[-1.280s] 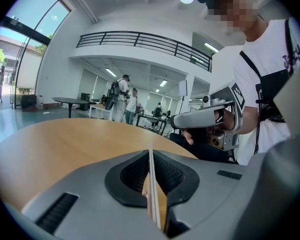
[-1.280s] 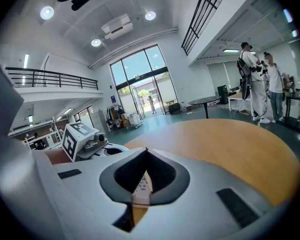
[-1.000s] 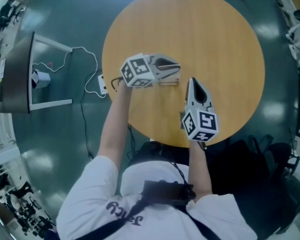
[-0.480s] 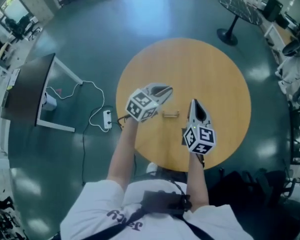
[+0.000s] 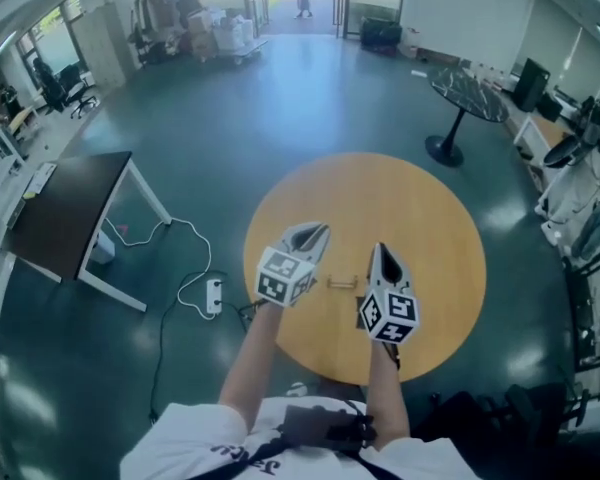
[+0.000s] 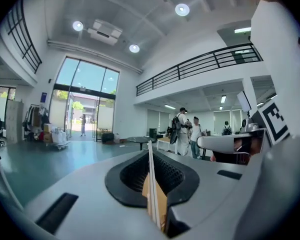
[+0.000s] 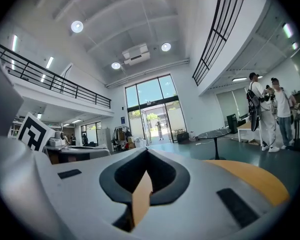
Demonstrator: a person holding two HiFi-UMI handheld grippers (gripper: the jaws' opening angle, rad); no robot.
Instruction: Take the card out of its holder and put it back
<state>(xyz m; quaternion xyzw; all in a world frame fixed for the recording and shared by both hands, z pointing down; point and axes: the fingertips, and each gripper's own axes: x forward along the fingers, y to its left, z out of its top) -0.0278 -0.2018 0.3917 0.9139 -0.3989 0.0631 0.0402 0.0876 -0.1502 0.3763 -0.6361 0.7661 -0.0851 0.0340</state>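
Note:
My left gripper [image 5: 315,230] is held above the round wooden table [image 5: 430,218] and points about level into the room. In the left gripper view its jaws [image 6: 151,151] are shut on a thin white card [image 6: 150,184], seen edge-on and sticking out a little past the tips. The small card holder [image 5: 342,283] rests on the table between and below the two grippers. My right gripper [image 5: 380,251] hovers beside it, also raised. The right gripper [image 7: 147,151] has its jaws closed together with nothing between them.
A dark desk [image 5: 65,213] stands at the left, with a power strip and cable [image 5: 213,295] on the floor by the table. A small black round table [image 5: 467,95] is behind. People [image 7: 262,111] stand at the far right of the hall.
Both grippers have risen from the table. The left one has left the holder and swung from pointing right to pointing forward. The head view has tilted up and shows more of the hall.

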